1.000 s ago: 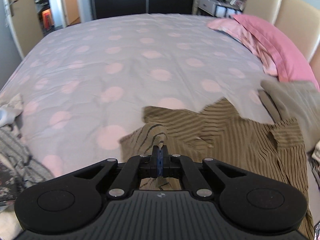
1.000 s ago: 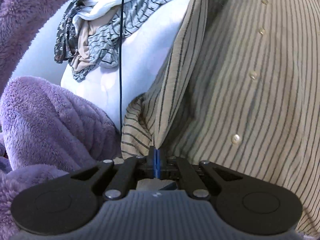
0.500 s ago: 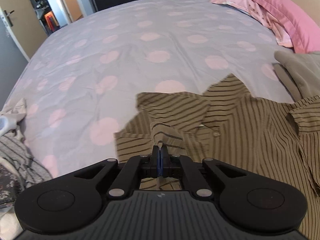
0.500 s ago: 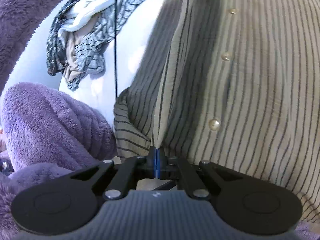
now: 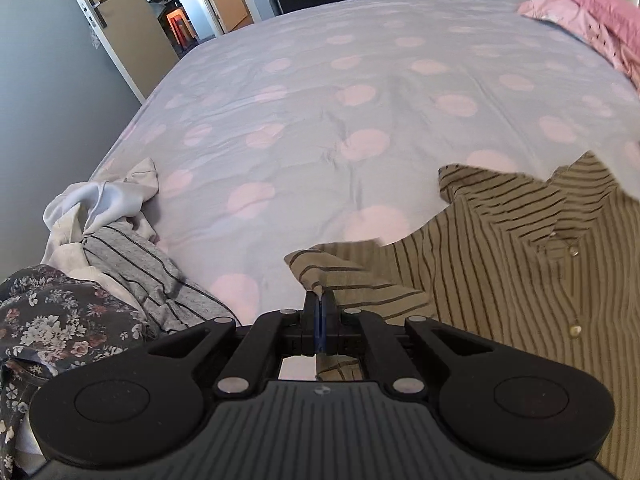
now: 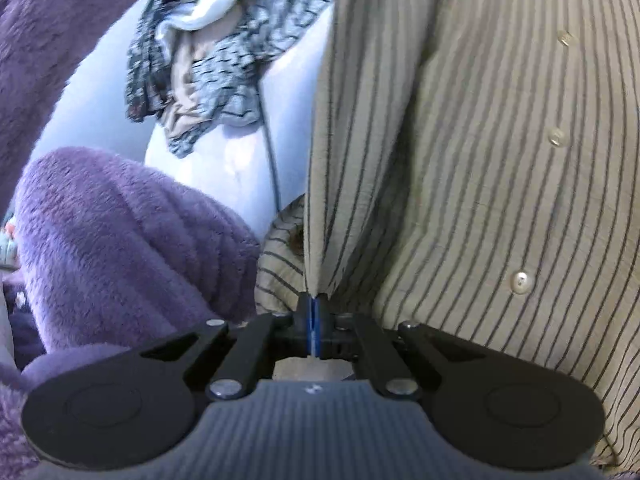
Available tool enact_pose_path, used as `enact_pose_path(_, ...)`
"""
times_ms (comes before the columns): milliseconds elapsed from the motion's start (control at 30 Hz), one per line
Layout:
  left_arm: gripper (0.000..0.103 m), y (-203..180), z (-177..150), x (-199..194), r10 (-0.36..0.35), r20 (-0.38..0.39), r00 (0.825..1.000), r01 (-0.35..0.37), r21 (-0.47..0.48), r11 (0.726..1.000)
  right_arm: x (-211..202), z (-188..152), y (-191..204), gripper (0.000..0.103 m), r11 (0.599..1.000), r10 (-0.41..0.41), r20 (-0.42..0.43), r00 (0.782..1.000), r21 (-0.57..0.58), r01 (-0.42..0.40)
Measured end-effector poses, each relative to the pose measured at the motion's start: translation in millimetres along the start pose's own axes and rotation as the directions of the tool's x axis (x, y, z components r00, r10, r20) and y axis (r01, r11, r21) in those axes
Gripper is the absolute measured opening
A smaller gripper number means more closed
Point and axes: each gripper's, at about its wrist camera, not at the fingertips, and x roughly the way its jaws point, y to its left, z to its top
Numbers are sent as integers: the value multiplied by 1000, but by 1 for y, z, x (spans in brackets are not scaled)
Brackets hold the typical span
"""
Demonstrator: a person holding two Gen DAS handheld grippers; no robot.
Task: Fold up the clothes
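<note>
Left gripper (image 5: 319,300): jaws pinched together on a bunched fold of the striped shirt (image 5: 500,280), the cloth rising to a small peak just past the tips. A scrap of the same fabric shows under the jaws, inside the gripper frame.

Right gripper (image 6: 313,300): jaws likewise clamped tight on an edge of the striped shirt (image 6: 460,160), fabric drawn taut in a straight ridge away from the tips. Button row runs up the shirt's front on the right. A fuzzy purple sleeve (image 6: 120,248) sits close on the left, beside the gripper.

Shirt lies spread on the bedspread (image 5: 360,100), grey with pink dots, collar end toward the far side of the bed.

Left of the left gripper, at the bed's near edge: pile of clothes (image 5: 92,280), floral, grey striped and white pieces. Same pile (image 6: 216,40) appears beyond the shirt edge in the right wrist view.

Farther off: pink pillow (image 5: 600,16) at the far right corner, open door (image 5: 116,28) at upper left.
</note>
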Motion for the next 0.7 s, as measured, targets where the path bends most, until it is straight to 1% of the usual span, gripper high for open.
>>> enact_pose_path(67,0,-12,0,3,-38,8,999,38,-2,999,0,0,-8,1,999,-8,-3,1000,32,8)
enact_pose_path(133,0,-29,1,5,-61,9,998,61,19,998,-1,-2,-15,1,998,-19,-6,1000,59,20)
enact_pose_path(233,0,-59,5,3,-110,18,994,109,49,993,-6,-4,-20,1,998,-33,0,999,61,33)
enact_pose_path(333,0,-95,10,2,-152,16,988,149,105,983,-12,-7,-26,1,997,-37,13,999,64,36)
enact_pose_path(400,0,-117,10,7,-160,3,987,158,146,977,-13,-10,-34,1,996,-39,12,999,84,38)
enact_pose_path(533,0,-156,6,20,-177,-25,984,178,195,965,-13,-15,-51,1,990,-40,1,999,133,40)
enact_pose_path(700,0,-188,0,35,-184,-57,981,193,235,953,-14,-18,-61,1,988,-31,-11,999,152,32)
